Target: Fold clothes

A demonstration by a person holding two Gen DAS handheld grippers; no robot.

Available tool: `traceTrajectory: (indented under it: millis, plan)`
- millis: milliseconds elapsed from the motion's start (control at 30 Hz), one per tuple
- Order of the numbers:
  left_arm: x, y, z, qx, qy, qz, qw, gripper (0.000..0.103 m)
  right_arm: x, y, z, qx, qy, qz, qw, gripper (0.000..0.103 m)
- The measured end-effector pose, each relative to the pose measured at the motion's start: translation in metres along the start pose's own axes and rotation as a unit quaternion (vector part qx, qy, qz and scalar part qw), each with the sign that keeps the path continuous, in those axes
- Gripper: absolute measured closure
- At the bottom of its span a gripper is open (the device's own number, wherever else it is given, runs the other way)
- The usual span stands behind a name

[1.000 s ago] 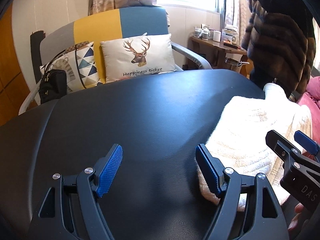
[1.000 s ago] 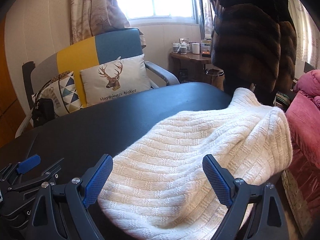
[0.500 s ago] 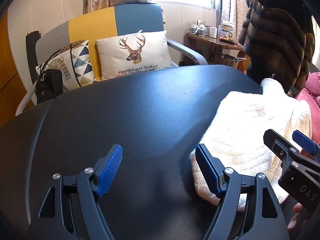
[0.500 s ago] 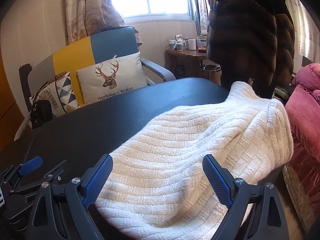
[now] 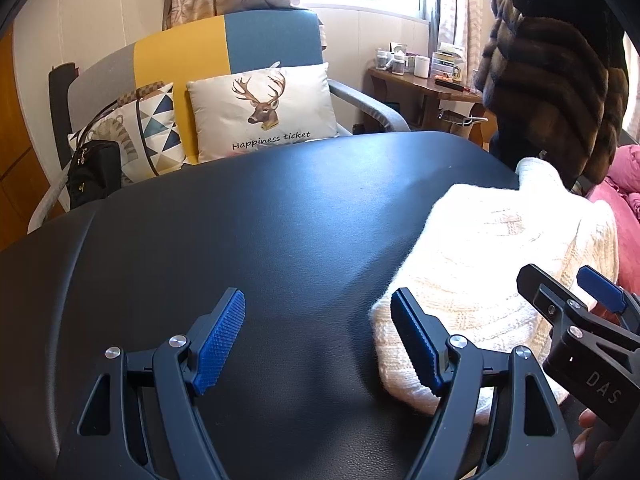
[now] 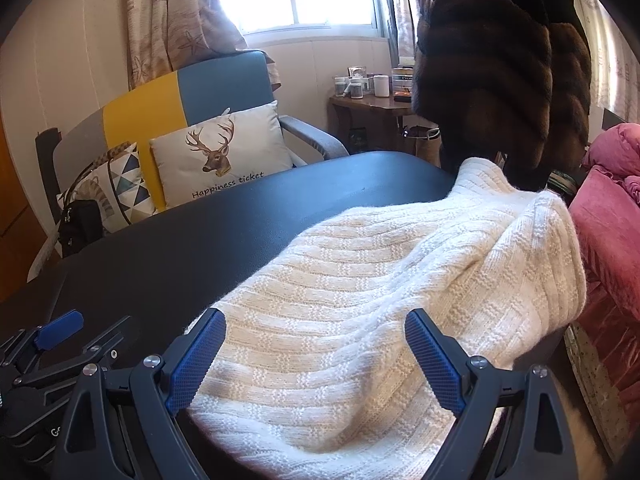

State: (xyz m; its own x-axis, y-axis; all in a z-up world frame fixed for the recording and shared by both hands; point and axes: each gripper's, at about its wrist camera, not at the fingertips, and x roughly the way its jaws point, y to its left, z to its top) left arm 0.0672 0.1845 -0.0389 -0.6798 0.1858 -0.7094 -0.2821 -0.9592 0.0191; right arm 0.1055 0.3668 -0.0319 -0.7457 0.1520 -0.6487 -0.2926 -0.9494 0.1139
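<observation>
A cream cable-knit sweater (image 6: 380, 288) lies on the right part of a black padded table (image 6: 192, 248), and its far right side droops over the table's edge. My right gripper (image 6: 316, 328) hovers open just above the near end of the sweater, with knit showing between its blue pads and neither pad pressing on it. In the left wrist view my left gripper (image 5: 318, 308) stands open over the bare table (image 5: 260, 220). Its right finger is at the sweater's (image 5: 500, 264) near left edge. Each gripper appears in the other's view: the right gripper (image 5: 564, 280) and the left gripper (image 6: 92, 326).
Behind the table stands a grey, yellow and blue armchair (image 5: 224, 52) with a deer cushion (image 5: 264, 108) and a black handbag (image 5: 94, 172). A wooden side table (image 6: 372, 104) holds jars. A dark fur coat (image 6: 492, 76) hangs at the far right corner. Pink bedding (image 6: 612, 208) lies to the right.
Both grippers stay open and in place. The views have shifted only slightly, and the sweater lies as before.
</observation>
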Motion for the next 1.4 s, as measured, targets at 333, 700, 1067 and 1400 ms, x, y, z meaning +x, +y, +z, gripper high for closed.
traceTrajectory:
  millis: [333,700,1067,1400]
  plan:
    - [0.001,-0.003,-0.004,0.0,0.001,0.002,1.0,0.024,0.002,0.001,0.0,-0.001,0.005,0.004,1.0,0.009]
    - [0.004,-0.005,-0.003,0.005,0.006,0.002,1.0,0.024,0.008,0.001,0.0,-0.004,0.014,0.005,1.0,0.009]
    - [0.007,-0.009,-0.004,0.007,0.01,0.004,0.9999,0.024,0.014,-0.004,0.0,0.001,0.018,0.003,1.0,0.009]
    - [0.011,-0.011,-0.001,0.006,0.014,0.002,0.9999,0.024,0.017,-0.016,0.007,0.009,0.014,-0.011,1.0,0.009]
